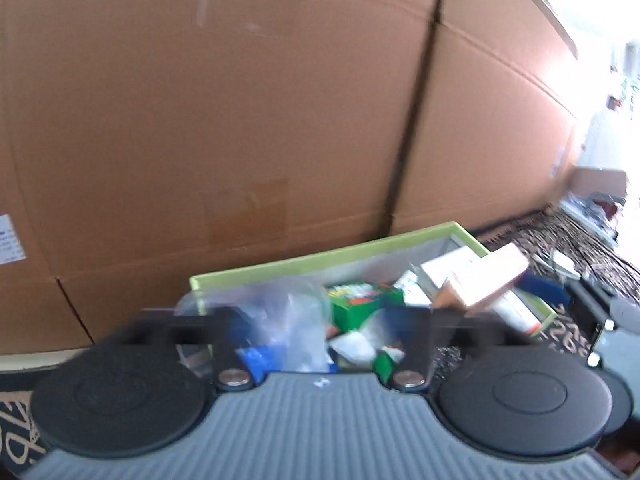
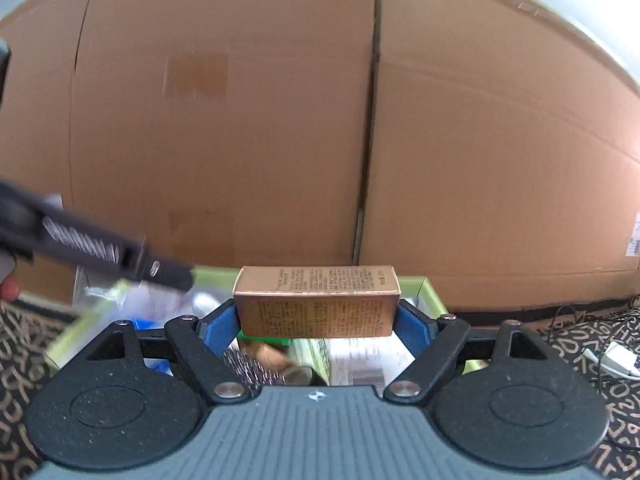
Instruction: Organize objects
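My right gripper (image 2: 318, 320) is shut on a copper-coloured carton (image 2: 316, 304) with printed text, held crosswise between the blue pads (image 2: 218, 330) above a light green box (image 2: 430, 292). The carton also shows in the left wrist view (image 1: 484, 280), over the right end of the green box (image 1: 304, 262). The box holds a green packet (image 1: 360, 300), clear plastic bags (image 1: 288, 316), white cartons and blue items. My left gripper (image 1: 320, 320) is open and empty over the box's left part; it shows blurred in the right wrist view (image 2: 168, 276).
Large brown cardboard boxes (image 1: 240, 120) stand right behind the green box. The floor is a dark carpet with tan letters (image 2: 592, 344). A white plug and cable (image 2: 616, 360) lie at the right. More clutter (image 1: 592, 208) lies at the far right.
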The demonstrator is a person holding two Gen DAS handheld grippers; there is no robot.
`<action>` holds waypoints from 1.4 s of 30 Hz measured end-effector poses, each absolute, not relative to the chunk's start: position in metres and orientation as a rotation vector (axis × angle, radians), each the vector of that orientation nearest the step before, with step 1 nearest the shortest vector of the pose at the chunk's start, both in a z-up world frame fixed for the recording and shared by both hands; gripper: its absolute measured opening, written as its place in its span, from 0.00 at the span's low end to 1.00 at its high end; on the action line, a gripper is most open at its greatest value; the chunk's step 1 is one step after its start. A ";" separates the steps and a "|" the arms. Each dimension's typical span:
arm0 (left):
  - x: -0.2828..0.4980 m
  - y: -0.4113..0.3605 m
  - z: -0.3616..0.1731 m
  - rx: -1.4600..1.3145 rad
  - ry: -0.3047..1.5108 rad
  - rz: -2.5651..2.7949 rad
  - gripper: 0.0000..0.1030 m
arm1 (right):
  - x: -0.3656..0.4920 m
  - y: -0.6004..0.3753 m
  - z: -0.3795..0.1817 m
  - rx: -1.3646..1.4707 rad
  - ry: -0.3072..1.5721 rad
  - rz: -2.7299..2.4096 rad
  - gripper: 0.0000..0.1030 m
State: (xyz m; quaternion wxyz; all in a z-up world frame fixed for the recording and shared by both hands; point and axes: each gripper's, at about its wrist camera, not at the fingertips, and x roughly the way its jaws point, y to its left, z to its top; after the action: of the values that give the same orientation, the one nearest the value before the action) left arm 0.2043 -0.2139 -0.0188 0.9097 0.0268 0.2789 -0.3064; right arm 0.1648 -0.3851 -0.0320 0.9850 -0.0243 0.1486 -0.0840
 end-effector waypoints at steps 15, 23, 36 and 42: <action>0.146 -0.176 -0.010 0.063 0.493 -0.535 1.00 | 0.104 -0.384 -0.025 -0.017 0.313 -0.183 0.86; 0.082 -0.160 -0.014 0.081 0.510 -0.414 1.00 | 0.057 -0.376 -0.009 0.011 0.376 -0.183 0.86; 0.030 -0.142 -0.031 0.091 0.568 -0.360 1.00 | -0.001 -0.360 -0.019 0.004 0.409 -0.232 0.86; 0.022 -0.142 -0.031 0.107 0.569 -0.367 1.00 | 0.000 -0.360 -0.021 0.023 0.416 -0.240 0.86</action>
State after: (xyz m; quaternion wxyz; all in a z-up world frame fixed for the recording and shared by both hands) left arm 0.0222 -0.1420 -0.0313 0.9418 0.0523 0.2792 -0.1800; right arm 0.0003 -0.3597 -0.0206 0.9713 0.0112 0.2060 -0.1188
